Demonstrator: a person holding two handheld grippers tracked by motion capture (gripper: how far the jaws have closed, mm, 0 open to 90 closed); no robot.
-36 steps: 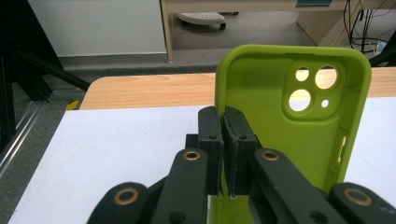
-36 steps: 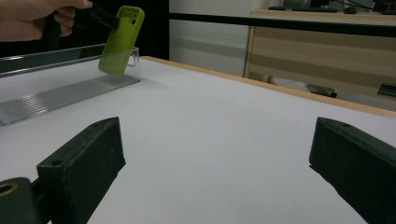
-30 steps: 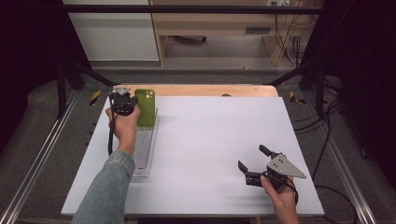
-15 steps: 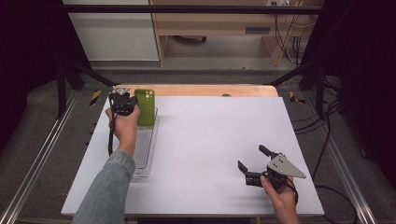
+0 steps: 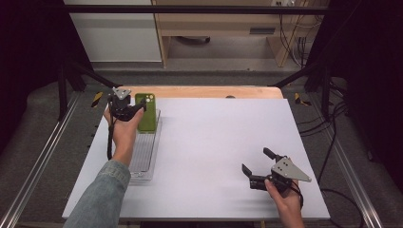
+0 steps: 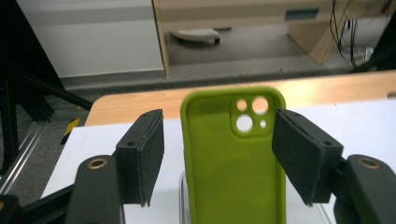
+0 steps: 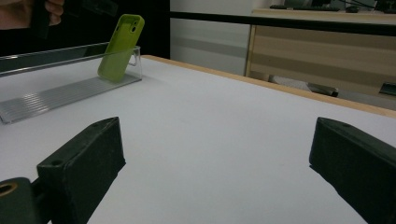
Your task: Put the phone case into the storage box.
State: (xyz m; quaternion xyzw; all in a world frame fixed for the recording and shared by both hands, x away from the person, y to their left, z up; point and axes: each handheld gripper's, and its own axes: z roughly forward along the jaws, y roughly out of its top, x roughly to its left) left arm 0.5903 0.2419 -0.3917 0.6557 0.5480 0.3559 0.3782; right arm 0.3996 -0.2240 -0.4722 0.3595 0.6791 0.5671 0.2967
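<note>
Risk sits upper left of the high view: left gripper (image 5: 135, 110), jaws just spread off the green phone case (image 5: 147, 113) leaning in the clear rack (image 5: 142, 164), could topple it withdrawing. Right gripper (image 5: 255, 167) gapes empty.

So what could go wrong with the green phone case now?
The left gripper has just been opening, and its pads no longer press the green phone case between them. The case only leans tilted in the clear slotted tray, so it might tip over. Pulling back, a pad could catch its edge.
</note>
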